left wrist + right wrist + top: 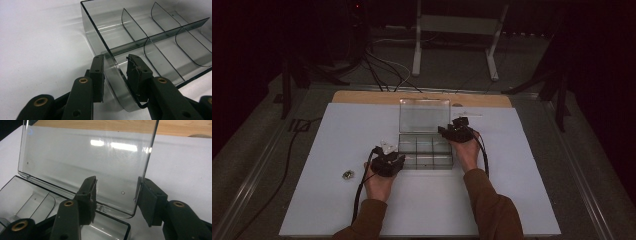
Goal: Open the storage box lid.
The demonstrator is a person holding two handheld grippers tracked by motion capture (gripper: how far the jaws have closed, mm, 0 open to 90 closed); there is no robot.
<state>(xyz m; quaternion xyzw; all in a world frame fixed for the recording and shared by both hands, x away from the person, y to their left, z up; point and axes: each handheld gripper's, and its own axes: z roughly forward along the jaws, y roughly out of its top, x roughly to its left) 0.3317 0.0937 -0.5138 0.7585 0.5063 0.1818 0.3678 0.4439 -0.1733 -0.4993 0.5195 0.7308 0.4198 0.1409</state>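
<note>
A clear plastic compartment box (427, 152) sits mid-table with its lid (424, 115) standing upright at the back. My left gripper (394, 159) is at the box's near left corner. In the left gripper view that gripper (115, 72) straddles the rounded corner of the box wall (95, 35), one pad outside and one inside, both touching it. My right gripper (447, 131) is at the lid's right end. In the right gripper view this gripper (116, 192) has its right pad against the side edge of the lid (82, 157) and its left finger before the lid's face; whether they press is unclear.
The box rests on a white sheet (362, 210) over a wooden board (362, 96). A small metallic piece (347, 174) lies left of my left hand, and a small pale item (387, 146) lies by the box's left side. Cables and a stand are on the floor beyond.
</note>
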